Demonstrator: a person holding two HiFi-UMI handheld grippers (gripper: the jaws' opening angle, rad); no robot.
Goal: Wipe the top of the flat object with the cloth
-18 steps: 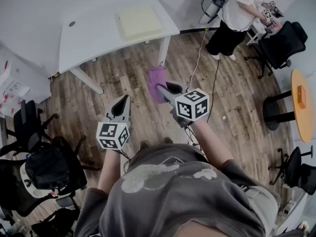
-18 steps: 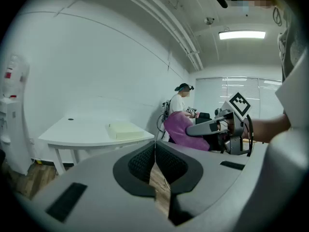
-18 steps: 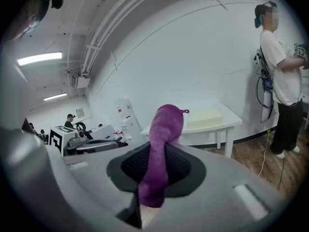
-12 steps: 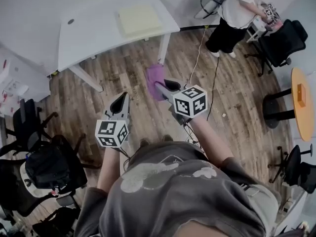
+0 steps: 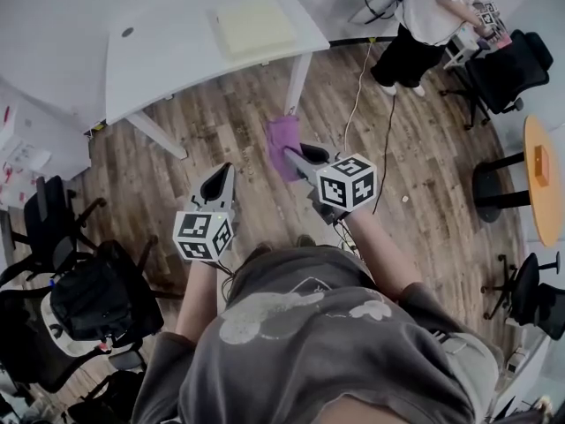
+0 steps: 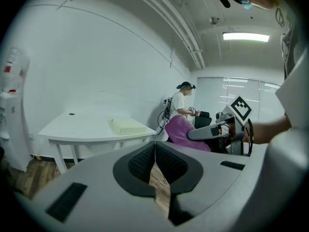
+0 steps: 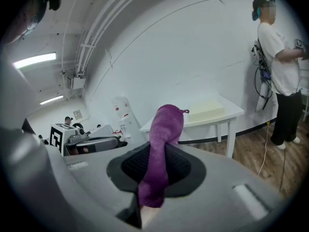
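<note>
A person on a wood-plank floor (image 5: 424, 175) faces a white bench (image 5: 168, 56) carrying a pale yellow flat rectangular pad (image 5: 254, 25); the right tool (image 5: 298, 155) is clamped on a hanging purple cloth (image 5: 282, 141), the left tool (image 5: 217, 184) pressed together on nothing; the pad lies well apart, ahead and slightly left of the cloth, near the bench's right end; the right tool looks the nearer

Grey printed tee (image 5: 309, 343); grey left claw (image 5: 226, 170), right claw (image 5: 291, 157).
</note>
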